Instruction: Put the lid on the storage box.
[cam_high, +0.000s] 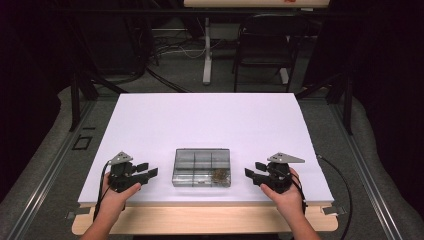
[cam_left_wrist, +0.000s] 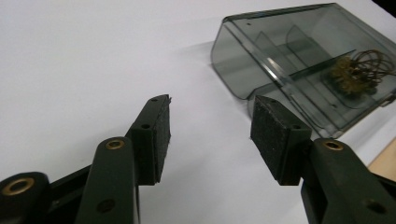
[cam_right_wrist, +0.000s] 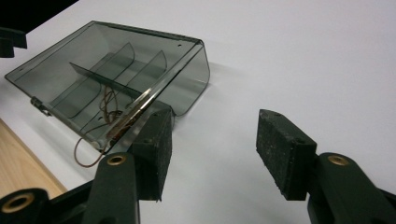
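1. High view: the smoky clear compartment box (cam_high: 201, 167) lay flat near the front edge of the white table (cam_high: 210, 117), midway between both hands. The left hand-held gripper (cam_high: 148, 170) and the right hand-held gripper (cam_high: 254, 170) pointed inward at its short ends, each near but apart from it, both released with nothing between the jaws. Beyond the table were grey carpet, a dark chair (cam_high: 263, 42), a white table leg and loose cables, with black curtains at the sides
2. Left gripper view: the jaws stood wide over bare white surface; the box (cam_left_wrist: 299, 60) lay ahead to the right, its lid shut, a tangle of brass-coloured wire (cam_left_wrist: 357, 70) in one compartment. To do this well, I judge the pads should meet the end wall squarely
3. Right gripper view: the jaws gaped, the box (cam_right_wrist: 109, 77) just beyond the left pad (cam_right_wrist: 156, 149); a wire loop (cam_right_wrist: 91, 147) strayed outside near the latch side, so a careless grip could snag it
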